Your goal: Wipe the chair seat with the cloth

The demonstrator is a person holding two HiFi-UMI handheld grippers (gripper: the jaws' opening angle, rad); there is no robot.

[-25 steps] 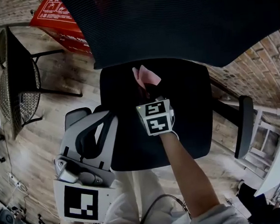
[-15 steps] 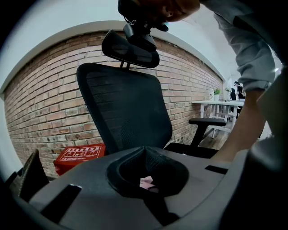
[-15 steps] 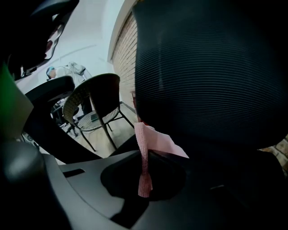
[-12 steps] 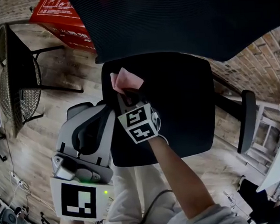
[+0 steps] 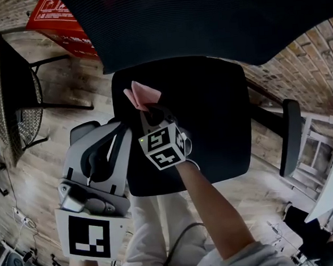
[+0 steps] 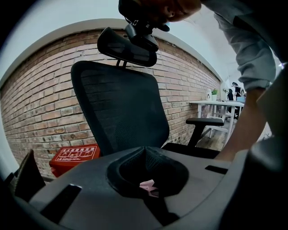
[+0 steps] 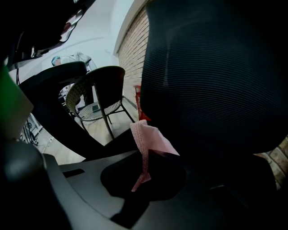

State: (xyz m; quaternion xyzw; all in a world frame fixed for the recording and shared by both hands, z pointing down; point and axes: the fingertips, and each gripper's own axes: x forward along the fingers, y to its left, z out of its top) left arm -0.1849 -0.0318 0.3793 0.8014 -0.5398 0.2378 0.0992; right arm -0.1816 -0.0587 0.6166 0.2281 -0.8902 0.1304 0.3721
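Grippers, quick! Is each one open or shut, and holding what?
Left gripper: closed, holding nothing.
Right gripper: closed on the small pink cloth.

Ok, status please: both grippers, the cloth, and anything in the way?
Right gripper shut on cloth, over the seat near the backrest. Left gripper shut, empty, at the seat's edge. Nothing else on the seat.

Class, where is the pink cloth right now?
Head view: the cloth is clamped in the right gripper, on the seat's left rear, just below the backrest.
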